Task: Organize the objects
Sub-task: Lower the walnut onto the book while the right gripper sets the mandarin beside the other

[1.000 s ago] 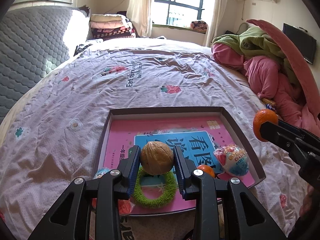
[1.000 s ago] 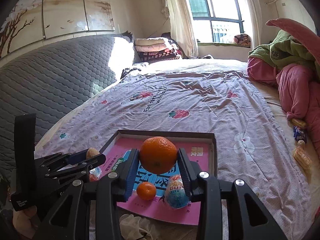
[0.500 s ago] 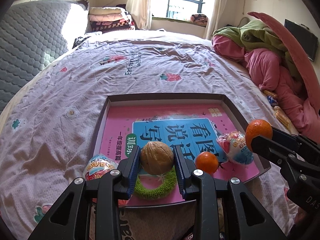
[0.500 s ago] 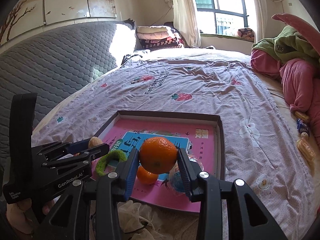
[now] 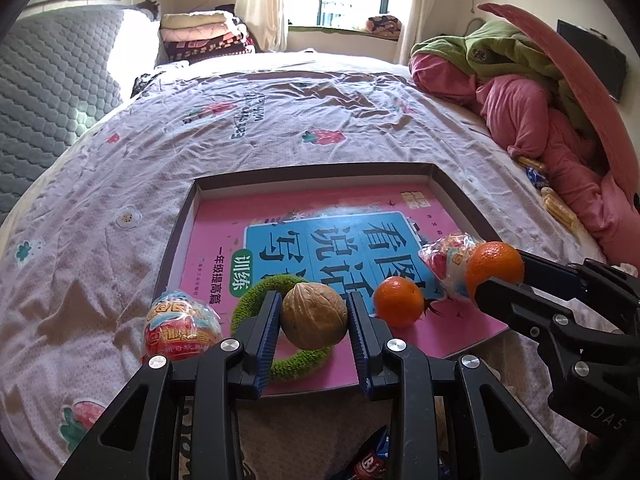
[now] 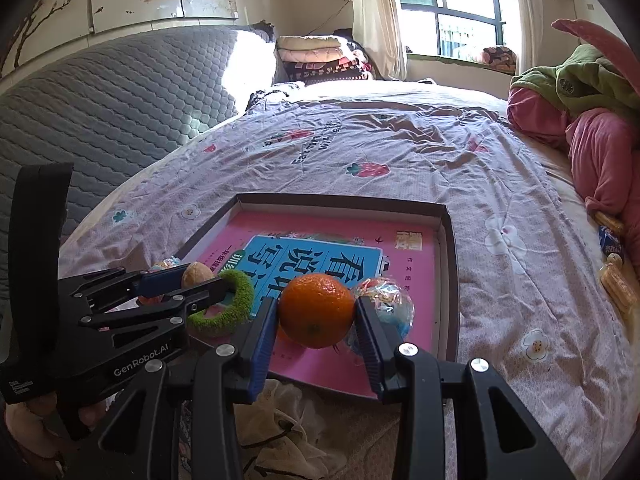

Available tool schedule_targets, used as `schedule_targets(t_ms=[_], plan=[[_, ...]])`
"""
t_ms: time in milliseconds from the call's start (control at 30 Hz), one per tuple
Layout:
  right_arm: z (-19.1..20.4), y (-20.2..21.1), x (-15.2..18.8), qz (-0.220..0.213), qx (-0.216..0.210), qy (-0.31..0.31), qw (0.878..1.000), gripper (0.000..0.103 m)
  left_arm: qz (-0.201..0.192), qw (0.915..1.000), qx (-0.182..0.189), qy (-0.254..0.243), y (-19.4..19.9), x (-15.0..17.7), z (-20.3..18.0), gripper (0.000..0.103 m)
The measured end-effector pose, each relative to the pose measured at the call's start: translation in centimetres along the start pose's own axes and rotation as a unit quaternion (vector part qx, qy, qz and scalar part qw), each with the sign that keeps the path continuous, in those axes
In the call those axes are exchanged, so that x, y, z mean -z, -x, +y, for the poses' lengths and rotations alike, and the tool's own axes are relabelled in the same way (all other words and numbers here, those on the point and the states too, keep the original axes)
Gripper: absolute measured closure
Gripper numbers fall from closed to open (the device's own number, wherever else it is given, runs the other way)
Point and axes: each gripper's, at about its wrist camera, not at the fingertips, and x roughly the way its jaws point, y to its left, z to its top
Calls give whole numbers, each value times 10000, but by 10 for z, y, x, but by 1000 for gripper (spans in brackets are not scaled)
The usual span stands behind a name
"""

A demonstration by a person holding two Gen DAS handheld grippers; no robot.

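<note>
**Walnut and orange poised over the tray**

The left hand-held gripper (image 5: 314,316) is clamped on a walnut (image 5: 314,315), held above the near edge of the tray (image 5: 320,172) and over a green ring (image 5: 256,292) that lies on the pink book (image 5: 224,236) lining the tray. The right hand-held gripper (image 6: 316,316) is closed around an orange (image 6: 317,310), which hangs above the tray's near right part, just beside a wrapped candy ball (image 6: 384,304). A smaller orange (image 5: 399,301) rests on the book between the two grippers. Another wrapped ball (image 5: 180,330) sits by the tray's near left edge; whether it is inside the rim cannot be told.

The step in hand looks like setting both items down in the tray. To do it well, lower each until it touches the book before opening, since round things will likely roll on the smooth cover. Place the walnut on bare book or squarely inside the ring, not on its fuzzy rim. Set the orange clear of the candy ball and small orange so nothing is knocked. Open slowly and lift straight up.
</note>
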Motion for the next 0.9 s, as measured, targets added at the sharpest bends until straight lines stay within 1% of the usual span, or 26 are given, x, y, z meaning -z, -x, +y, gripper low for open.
schedule_targets(t_ms=[367,700,900], plan=[[-1,-8,12,233,-34,69,9997,63,125,9999,61,-66,-7,5,-8,69],[-2,-16,18,336,-60,40,9994,63,209,9996,193,-87,-15,7,-21,69],[-10,-22,21,415,-26,-45,9991,63,236,9995,179,-147,-20,7,-27,69]])
